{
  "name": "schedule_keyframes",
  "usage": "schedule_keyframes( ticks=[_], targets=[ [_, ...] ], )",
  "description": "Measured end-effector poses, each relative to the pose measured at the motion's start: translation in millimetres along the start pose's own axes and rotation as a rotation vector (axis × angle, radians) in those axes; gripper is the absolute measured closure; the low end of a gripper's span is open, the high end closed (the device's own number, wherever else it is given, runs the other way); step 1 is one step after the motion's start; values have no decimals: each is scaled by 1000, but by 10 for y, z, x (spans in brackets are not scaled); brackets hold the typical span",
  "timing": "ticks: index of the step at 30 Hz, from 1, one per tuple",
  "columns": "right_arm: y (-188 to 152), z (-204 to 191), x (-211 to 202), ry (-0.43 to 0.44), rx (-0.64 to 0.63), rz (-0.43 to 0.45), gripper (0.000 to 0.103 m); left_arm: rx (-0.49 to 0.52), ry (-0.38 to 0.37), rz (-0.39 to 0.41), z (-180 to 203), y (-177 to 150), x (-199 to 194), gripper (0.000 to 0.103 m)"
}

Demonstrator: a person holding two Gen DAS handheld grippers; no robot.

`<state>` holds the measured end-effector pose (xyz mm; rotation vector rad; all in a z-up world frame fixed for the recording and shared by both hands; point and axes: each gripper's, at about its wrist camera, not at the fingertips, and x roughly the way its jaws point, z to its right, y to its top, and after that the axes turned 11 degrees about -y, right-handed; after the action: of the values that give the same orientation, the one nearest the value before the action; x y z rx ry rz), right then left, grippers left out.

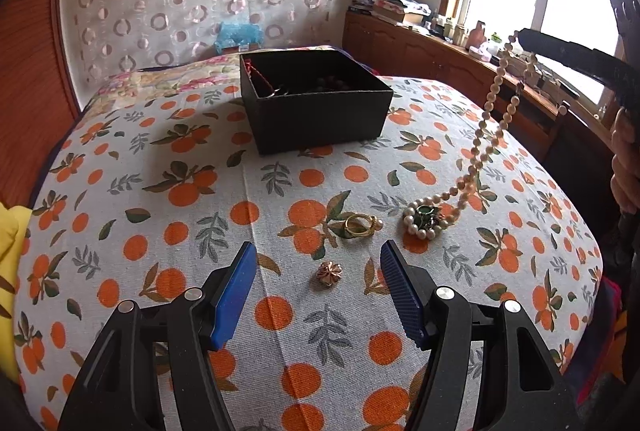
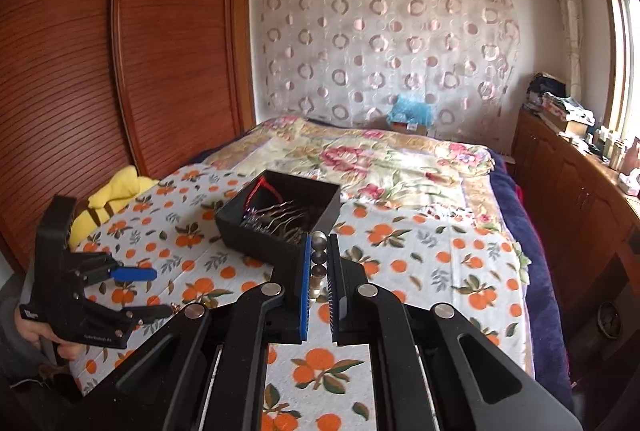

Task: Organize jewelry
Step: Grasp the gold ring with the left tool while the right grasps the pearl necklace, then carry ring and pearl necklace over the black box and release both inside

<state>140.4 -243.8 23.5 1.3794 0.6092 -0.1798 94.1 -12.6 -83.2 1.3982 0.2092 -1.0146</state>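
Observation:
A pearl necklace (image 1: 486,127) hangs from my right gripper (image 1: 520,37), its lower end still coiled on the cloth around a green piece (image 1: 427,217). In the right wrist view the right gripper (image 2: 319,245) is shut on the necklace beads (image 2: 319,255). My left gripper (image 1: 318,259) is open, low over the cloth, with a small rose-gold flower piece (image 1: 329,273) between its blue pads. A gold ring with a pearl (image 1: 361,225) lies just beyond. The black box (image 1: 316,99) holds other jewelry and stands farther back; it also shows in the right wrist view (image 2: 280,219).
The orange-print cloth (image 1: 160,191) covers the near part of a bed with a floral quilt (image 2: 380,159). A yellow plush toy (image 2: 116,191) lies at the left edge. A wooden cabinet (image 1: 440,59) with clutter runs along the right under the window.

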Motion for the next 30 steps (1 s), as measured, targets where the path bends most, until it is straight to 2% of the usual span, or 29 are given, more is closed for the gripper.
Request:
schedule_keyframes(
  ticks=[7,18,22,23,30],
  targets=[
    [-20,46,19,-10,3,-9,95,25,-23,-26,93,80,148,42],
    [-57,-66,100,13,-6,-27,94,76,-19,-123,209,213,519,63],
    [-22,-114,76,19,-16,-18,94,97,-8,-122,238,204,538,69],
    [-14,-121,67,21,-17,-16,94,102,-7,-120,241,201,537,78],
    [111,-209,-15,36,-34,9,94,98,-11,-94,232,204,446,79]
  ],
)
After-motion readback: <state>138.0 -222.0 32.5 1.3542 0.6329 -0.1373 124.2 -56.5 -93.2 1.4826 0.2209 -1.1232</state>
